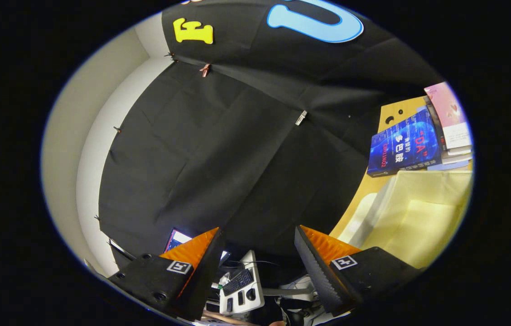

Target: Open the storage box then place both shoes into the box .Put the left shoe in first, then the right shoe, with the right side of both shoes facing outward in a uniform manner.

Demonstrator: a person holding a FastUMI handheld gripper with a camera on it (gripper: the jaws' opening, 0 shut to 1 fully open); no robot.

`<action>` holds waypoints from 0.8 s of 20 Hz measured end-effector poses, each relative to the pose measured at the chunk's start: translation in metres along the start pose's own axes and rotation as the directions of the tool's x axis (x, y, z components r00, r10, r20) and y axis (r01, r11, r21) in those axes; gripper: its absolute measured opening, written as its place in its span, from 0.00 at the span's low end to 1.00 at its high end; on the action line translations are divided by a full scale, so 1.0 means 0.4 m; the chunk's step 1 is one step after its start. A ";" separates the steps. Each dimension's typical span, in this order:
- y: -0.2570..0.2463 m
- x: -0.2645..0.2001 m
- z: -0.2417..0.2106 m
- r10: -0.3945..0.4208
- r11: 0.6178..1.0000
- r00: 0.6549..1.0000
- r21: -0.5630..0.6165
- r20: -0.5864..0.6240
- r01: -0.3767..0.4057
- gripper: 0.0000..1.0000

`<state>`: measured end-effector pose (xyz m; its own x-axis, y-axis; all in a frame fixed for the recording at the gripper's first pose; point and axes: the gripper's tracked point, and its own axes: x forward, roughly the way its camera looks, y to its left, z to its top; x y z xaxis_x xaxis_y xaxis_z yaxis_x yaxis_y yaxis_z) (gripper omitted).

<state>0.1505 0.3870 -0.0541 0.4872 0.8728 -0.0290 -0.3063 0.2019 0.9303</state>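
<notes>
Your gripper (257, 253) hangs wide open, fingers holding nothing.
At three o'clock sits the cream storage box (423, 217), books (418, 140) stacked at two o'clock.

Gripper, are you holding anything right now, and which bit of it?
Nothing is held. The gripper is open, its fingers apart with only empty space between them, pointing at the black cloth wall. The pale storage box sits off beside them.

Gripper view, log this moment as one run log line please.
gripper: open, holding nothing | aimed at: black cloth wall | box: beside the fingers, open | books: beyond box | shoes: none placed
</notes>
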 end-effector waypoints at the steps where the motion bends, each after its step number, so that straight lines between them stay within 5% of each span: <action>1: -0.010 -0.025 0.006 -0.014 1.000 1.000 -0.008 0.011 0.014 0.96; 9: -0.173 -0.319 0.015 -0.253 0.954 0.963 -0.139 0.098 0.265 0.96; 16: -0.345 -0.628 -0.053 -0.560 0.799 0.820 -0.184 0.118 0.572 0.96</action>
<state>0.0531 0.1495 -0.1828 0.6679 0.5502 -0.5011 -0.1167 0.7424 0.6597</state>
